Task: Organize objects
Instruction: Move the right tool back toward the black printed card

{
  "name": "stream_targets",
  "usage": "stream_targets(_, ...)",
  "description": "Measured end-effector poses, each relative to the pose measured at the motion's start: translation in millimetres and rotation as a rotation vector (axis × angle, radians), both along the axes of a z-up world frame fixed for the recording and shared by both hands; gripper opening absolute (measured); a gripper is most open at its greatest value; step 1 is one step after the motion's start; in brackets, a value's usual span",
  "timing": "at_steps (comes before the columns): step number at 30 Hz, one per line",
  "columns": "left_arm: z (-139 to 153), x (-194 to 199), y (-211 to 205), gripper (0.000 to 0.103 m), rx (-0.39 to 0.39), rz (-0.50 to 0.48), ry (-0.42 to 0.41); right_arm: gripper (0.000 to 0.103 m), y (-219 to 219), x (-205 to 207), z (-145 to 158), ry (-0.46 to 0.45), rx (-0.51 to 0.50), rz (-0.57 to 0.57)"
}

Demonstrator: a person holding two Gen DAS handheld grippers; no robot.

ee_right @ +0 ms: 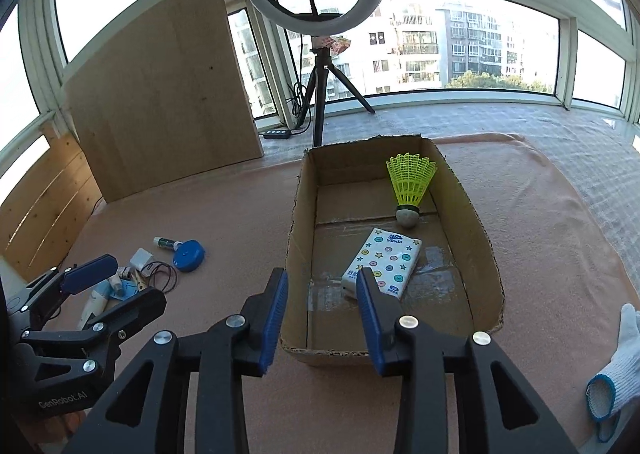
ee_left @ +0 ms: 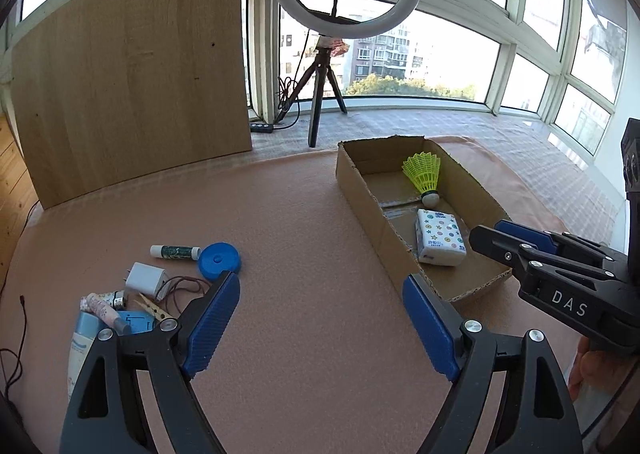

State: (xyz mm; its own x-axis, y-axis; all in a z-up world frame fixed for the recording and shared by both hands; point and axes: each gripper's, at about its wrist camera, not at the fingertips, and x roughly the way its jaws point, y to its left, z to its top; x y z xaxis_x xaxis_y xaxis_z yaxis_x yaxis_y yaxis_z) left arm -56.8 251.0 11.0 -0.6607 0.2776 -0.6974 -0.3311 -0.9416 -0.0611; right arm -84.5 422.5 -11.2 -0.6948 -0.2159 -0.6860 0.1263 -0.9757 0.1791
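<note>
Nearest, left gripper (ee_left: 322, 314) spread wide and empty over bare cloth (ee_left: 288, 221); right gripper (ee_right: 322, 308) part open, empty, at box (ee_right: 486, 250) near edge. Between picks, seemingly: tissue pack (ee_right: 386, 260) marked "Vinda" and shuttlecock (ee_right: 410, 185) boxed. Next: left reaches near-left pile, perhaps blue disc (ee_left: 219, 260). "DAS", "GenRobot.AI" on grippers.

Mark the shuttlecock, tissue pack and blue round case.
shuttlecock (ee_right: 410, 183), right wrist view, yellow skirt
tissue pack (ee_right: 386, 260), right wrist view, printed top face
blue round case (ee_left: 219, 260), left wrist view, lid centre
</note>
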Motion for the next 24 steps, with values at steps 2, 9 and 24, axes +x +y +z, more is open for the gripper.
stream_targets(2,0,6,-11,0.087,0.0,0.006,0.0,0.033,-8,4,0,0.003,0.007,-0.002)
stream_targets(9,-4,22,-59,0.088,-0.001,0.062,-0.016,0.036,-46,20,-3,-0.022,0.008,0.044)
stream_targets(24,-59,62,-226,0.088,-0.146,0.304,-0.051,0.039,-191,27,-40,-0.149,0.031,0.314)
